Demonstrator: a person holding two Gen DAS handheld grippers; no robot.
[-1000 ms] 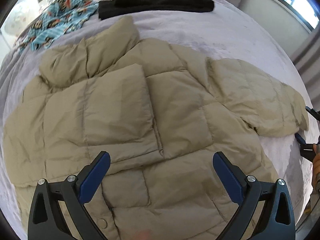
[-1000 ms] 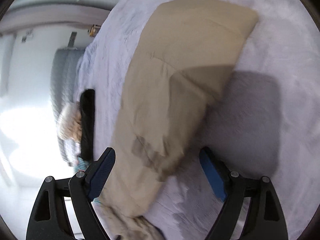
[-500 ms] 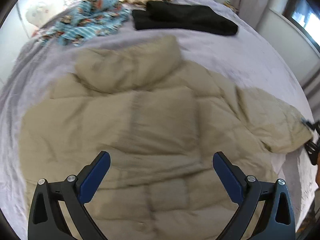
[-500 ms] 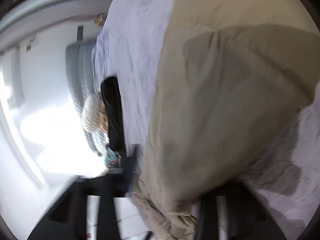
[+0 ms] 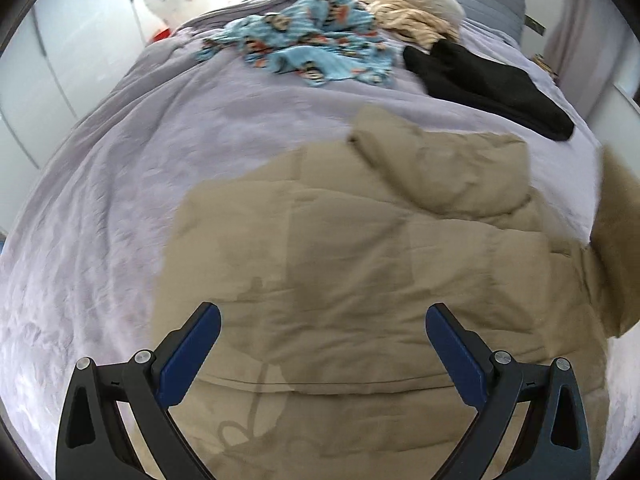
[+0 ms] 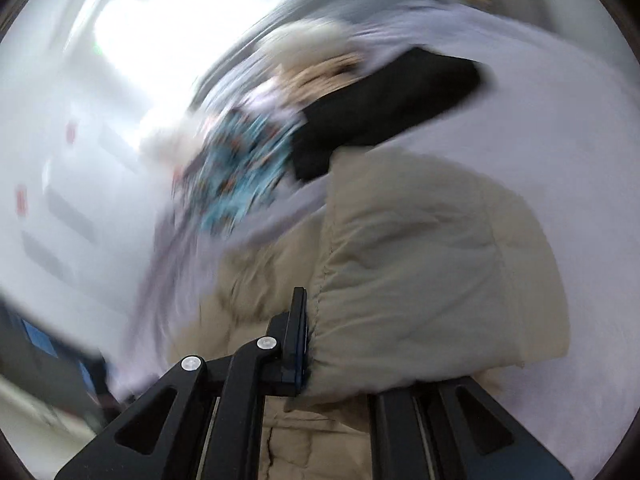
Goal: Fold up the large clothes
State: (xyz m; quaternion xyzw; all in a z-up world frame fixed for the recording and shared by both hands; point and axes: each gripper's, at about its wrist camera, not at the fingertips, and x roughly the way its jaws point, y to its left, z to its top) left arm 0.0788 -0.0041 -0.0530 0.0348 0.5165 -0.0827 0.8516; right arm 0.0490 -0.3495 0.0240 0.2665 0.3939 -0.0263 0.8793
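Note:
A beige puffer jacket (image 5: 360, 264) lies spread on the lilac bedspread (image 5: 120, 200), collar toward the far side. My left gripper (image 5: 323, 344) is open and empty, hovering over the jacket's lower body. My right gripper (image 6: 320, 344) is shut on the jacket's sleeve cuff (image 6: 420, 280) and holds it lifted; the sleeve bulges over the right finger and hides it. In the left wrist view the raised sleeve (image 5: 616, 248) shows at the right edge.
A blue patterned garment (image 5: 312, 52), a black folded garment (image 5: 488, 84) and a cream knitted pile (image 5: 416, 12) lie at the head of the bed. White wardrobe doors (image 5: 72, 48) stand to the left. The right wrist view is motion-blurred.
My right gripper has closed on the sleeve cuff and lifted it, swinging toward the jacket body. My left gripper has shifted left, still open.

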